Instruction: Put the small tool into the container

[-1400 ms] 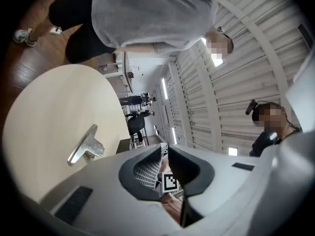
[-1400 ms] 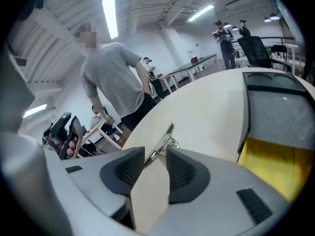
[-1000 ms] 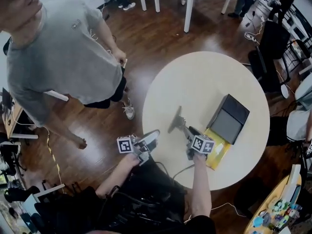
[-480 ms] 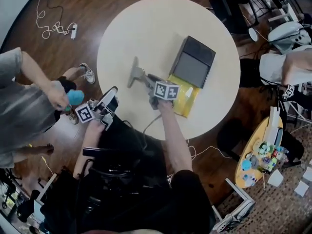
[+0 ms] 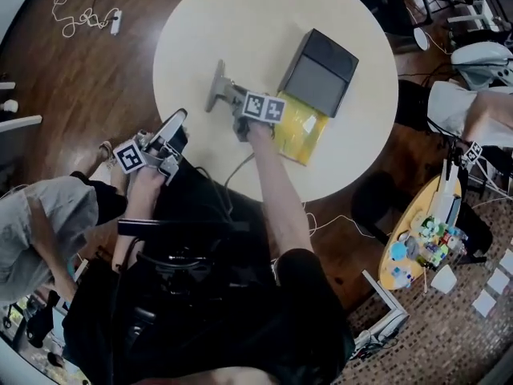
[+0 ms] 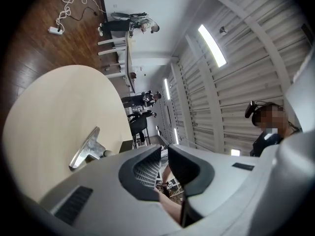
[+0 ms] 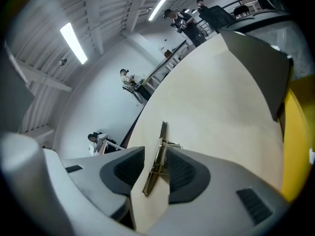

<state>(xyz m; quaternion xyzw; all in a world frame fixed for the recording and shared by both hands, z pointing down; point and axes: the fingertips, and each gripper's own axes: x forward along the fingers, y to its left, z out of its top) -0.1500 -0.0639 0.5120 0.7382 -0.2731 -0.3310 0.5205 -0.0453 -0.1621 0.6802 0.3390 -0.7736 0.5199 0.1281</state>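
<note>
From the head view we see the small tool [image 5: 215, 87] lying on the round counter [image 5: 240, 22], well apart from the dark box [image 5: 321, 70]. The box sits beside a yellow pad [image 5: 300, 127]. The right claw [image 5: 232, 97] is at the tool, and the left claw [image 5: 175, 123] hangs off the counter's edge.

In the left gripper view, we find the left claw [image 6: 164, 154] open by a narrow gap, with nothing in it.

In the right gripper view, the right claw [image 7: 156, 151] stands open around the tool [image 7: 158, 156], which lies close against one pad; the other pad is clear of it.
</note>
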